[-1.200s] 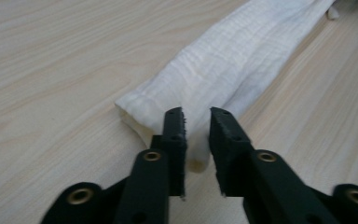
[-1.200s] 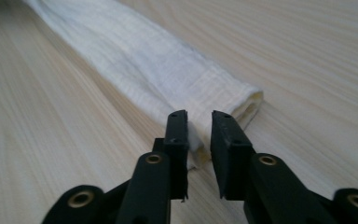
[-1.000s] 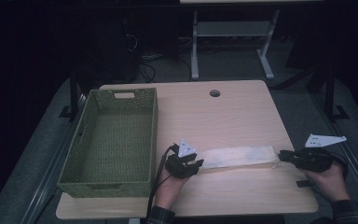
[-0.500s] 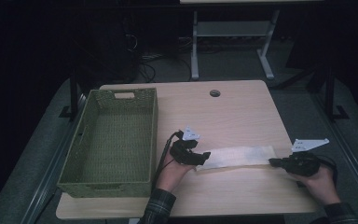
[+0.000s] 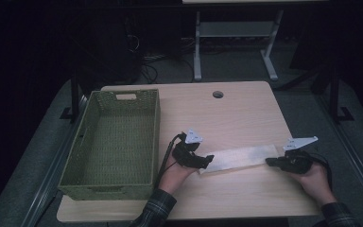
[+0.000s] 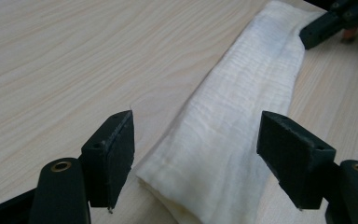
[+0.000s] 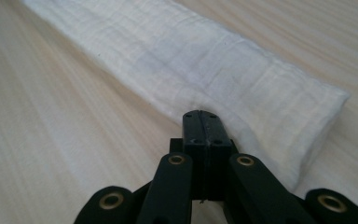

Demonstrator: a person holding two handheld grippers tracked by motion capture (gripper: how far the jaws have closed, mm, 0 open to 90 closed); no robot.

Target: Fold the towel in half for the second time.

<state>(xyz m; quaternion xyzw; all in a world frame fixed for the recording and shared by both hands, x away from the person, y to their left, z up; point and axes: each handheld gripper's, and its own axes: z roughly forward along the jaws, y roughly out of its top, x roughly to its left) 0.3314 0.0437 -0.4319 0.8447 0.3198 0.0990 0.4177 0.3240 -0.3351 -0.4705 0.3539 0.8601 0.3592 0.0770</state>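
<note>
Left hand (image 5: 175,172): low at the table's near edge, forearm in from below.
Left gripper (image 6: 196,154): jaws wide apart, straddling the cloth's near end, gripping nothing.
Right gripper (image 7: 200,123): jaws pressed together (tips at the cloth's edge; whether fabric is pinched cannot be told).
Folded white cloth (image 5: 238,158): flat on the table (image 5: 236,113), between both grippers, right of the green basket (image 5: 111,142).
</note>
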